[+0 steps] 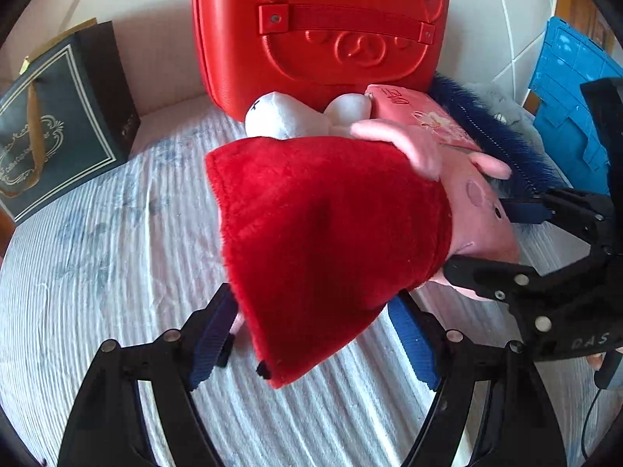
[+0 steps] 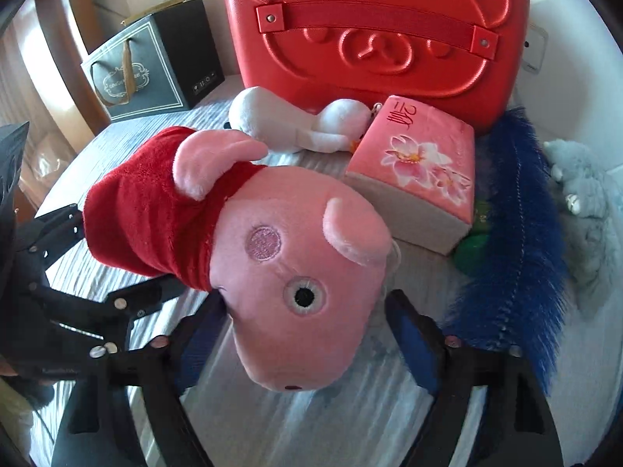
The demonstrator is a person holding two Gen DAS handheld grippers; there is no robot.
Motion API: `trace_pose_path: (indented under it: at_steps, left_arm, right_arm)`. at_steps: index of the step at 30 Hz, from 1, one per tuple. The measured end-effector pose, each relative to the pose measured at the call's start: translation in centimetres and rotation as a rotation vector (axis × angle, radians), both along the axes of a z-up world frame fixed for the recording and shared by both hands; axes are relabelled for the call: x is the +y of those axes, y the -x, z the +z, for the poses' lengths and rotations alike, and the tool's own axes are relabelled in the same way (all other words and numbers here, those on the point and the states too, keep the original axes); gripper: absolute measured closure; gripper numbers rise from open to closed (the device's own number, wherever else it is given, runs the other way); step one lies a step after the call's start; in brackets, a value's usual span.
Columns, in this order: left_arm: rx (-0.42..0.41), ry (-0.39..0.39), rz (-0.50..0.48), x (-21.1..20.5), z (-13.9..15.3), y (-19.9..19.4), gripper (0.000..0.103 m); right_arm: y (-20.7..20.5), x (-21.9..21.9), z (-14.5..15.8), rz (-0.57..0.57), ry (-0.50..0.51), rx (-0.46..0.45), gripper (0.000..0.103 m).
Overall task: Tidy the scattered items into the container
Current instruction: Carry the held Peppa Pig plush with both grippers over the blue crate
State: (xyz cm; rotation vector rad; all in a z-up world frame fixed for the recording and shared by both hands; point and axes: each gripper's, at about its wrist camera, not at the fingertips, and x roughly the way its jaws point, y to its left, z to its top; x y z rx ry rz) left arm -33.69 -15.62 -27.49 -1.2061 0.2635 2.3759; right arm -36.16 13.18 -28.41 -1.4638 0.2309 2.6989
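Left wrist view: the left gripper (image 1: 311,334) straddles the red dress end of the pig plush (image 1: 323,233); whether its blue pads actually press the fabric, I can't tell. The red case (image 1: 323,31) stands shut at the far side.

Right wrist view: the right gripper (image 2: 307,346) brackets the pig's pink head, though whether the pads bite I can't tell either. The tissue pack (image 2: 416,171) lies just beyond. I'd say both ends need a firm squeeze and a level lift.
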Motion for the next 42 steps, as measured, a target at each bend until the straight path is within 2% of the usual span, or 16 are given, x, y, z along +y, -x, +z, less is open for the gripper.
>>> trace_pose_path:
  at_steps: [5, 11, 19, 32, 42]
  left_arm:
    - [0.021, -0.019, 0.019, -0.2, 1.1, -0.5, 0.044]
    - [0.048, -0.017, 0.02, -0.4, 3.5, -2.8, 0.046]
    - [0.171, -0.026, 0.014, 0.1, 10.1, -8.7, 0.046]
    - [0.385, -0.066, -0.076, 3.3, 22.4, -20.0, 0.046]
    - [0.485, -0.129, -0.206, 12.2, 29.0, -28.3, 0.046]
  right_arm:
    - [-0.5, 0.0, 1.1, 0.025, -0.002, 0.03, 0.038]
    - [-2.6, -0.8, 3.3, 0.04, 0.006, 0.057, 0.04]
    - [-8.2, -1.8, 9.2, 0.051, -0.001, 0.168, 0.04]
    - [-20.8, -3.1, 22.0, -0.01, -0.099, 0.369, 0.04]
    - [-33.2, 1.3, 29.1, -0.135, -0.198, 0.462, 0.04]
